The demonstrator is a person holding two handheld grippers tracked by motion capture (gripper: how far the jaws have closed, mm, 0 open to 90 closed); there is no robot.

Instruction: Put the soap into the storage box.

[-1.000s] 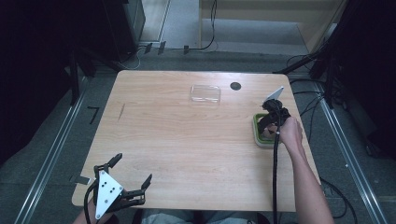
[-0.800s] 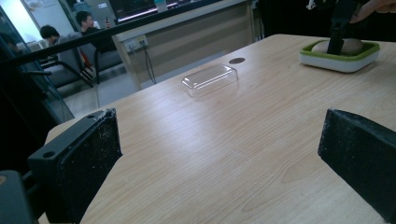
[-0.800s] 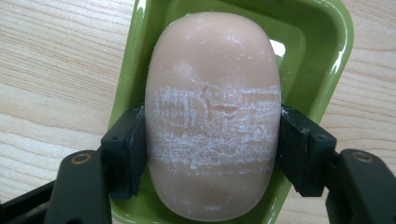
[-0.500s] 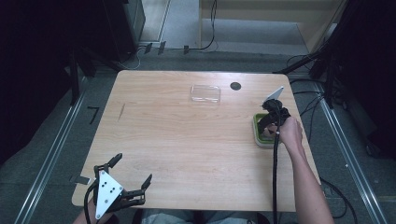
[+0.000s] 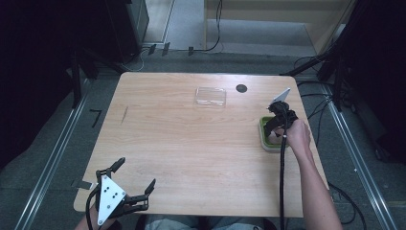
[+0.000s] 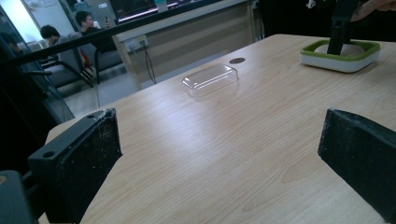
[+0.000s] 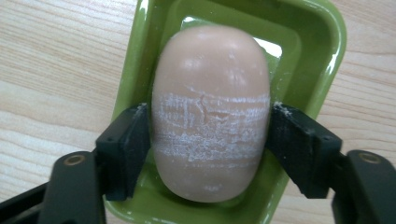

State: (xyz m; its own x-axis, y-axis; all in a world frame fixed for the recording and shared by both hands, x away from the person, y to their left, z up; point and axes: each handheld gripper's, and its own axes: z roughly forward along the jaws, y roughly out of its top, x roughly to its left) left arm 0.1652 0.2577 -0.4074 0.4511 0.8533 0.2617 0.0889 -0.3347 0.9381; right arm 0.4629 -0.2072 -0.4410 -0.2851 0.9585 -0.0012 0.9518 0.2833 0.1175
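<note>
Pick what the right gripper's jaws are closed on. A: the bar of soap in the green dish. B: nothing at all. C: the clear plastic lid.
A: the right gripper has a jaw pressed against each side of the soap bar, which lies in the green dish.

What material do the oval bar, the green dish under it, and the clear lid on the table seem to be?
Oval bar: probably soap, matte beige, with white scrape marks. Green dish: glossy, likely plastic or glazed ceramic. Clear lid: thin transparent plastic, showing highlights.
</note>
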